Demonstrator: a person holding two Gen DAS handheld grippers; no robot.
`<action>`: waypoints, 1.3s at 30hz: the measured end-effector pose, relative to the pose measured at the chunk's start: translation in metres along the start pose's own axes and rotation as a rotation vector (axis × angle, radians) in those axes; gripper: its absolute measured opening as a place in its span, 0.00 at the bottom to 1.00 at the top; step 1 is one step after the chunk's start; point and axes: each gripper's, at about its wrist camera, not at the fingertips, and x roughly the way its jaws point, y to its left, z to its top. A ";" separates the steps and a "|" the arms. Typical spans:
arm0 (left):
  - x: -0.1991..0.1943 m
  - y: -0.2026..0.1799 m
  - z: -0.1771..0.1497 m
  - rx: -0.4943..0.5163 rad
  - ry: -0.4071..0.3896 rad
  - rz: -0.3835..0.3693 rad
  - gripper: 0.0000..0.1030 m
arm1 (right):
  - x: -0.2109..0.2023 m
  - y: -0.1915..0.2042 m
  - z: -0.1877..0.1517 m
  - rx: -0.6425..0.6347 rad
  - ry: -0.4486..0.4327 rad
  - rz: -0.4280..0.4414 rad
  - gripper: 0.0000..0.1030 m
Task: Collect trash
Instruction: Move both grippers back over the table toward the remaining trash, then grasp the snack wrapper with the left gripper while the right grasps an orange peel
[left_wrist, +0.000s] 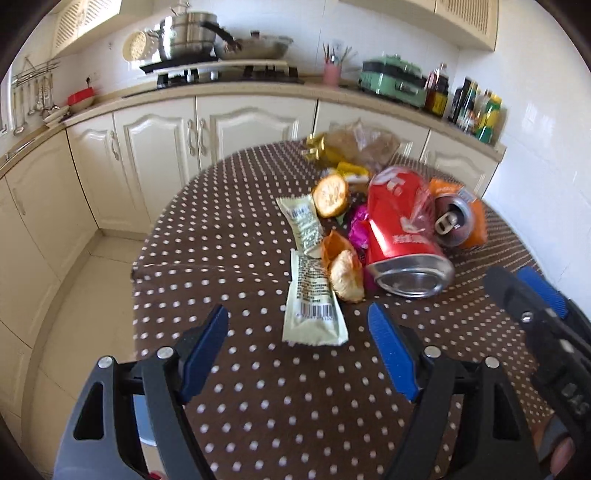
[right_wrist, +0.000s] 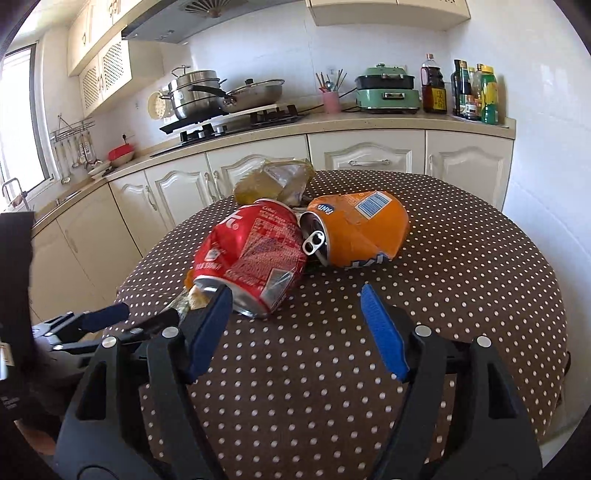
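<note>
Both claws wide open, nothing gripped. Left claw (left_wrist: 297, 332) hovering over a pale wrapper (left_wrist: 314, 306) lying flat just ahead, right between the blue pads (left_wrist: 391, 350) but not touched. Right claw (right_wrist: 295, 325) also spread and empty, with the crushed red can (right_wrist: 255, 254) just ahead and a bit left, its base nearly at the left pad (right_wrist: 208, 328). No contact that can be made out.

Rest of the trash further out from the left claw: second wrapper (left_wrist: 301, 221), orange peel (left_wrist: 341, 269) beside the red can, half an orange (left_wrist: 330, 195), a purple scrap (left_wrist: 358, 229), then the orange can (right_wrist: 354, 229) lying against the red one, and a crumpled clear bag (right_wrist: 273, 181) at the far side. All sitting on the polka-dot table (right_wrist: 461, 277), kitchen counter (right_wrist: 369, 118) well behind.

Looks like the very start of a pick: lined up, nothing collected yet. No bin visible in either view, so can't say where things go.

Next move, probably: left drops down and pinches the flat wrapper, needs to get a pad under an edge or scrunch it. Right shifts a touch left and closes across the red can's body. Dented, so should hold fine.
</note>
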 end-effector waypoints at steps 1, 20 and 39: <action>0.005 -0.001 0.000 -0.001 0.014 0.004 0.75 | 0.004 -0.004 0.002 0.006 0.013 0.007 0.71; -0.028 0.059 -0.011 -0.140 -0.074 -0.044 0.26 | 0.021 0.069 0.002 -0.077 0.052 0.097 0.72; -0.045 0.134 -0.025 -0.284 -0.134 -0.005 0.26 | 0.091 0.143 0.003 -0.183 0.274 0.183 0.43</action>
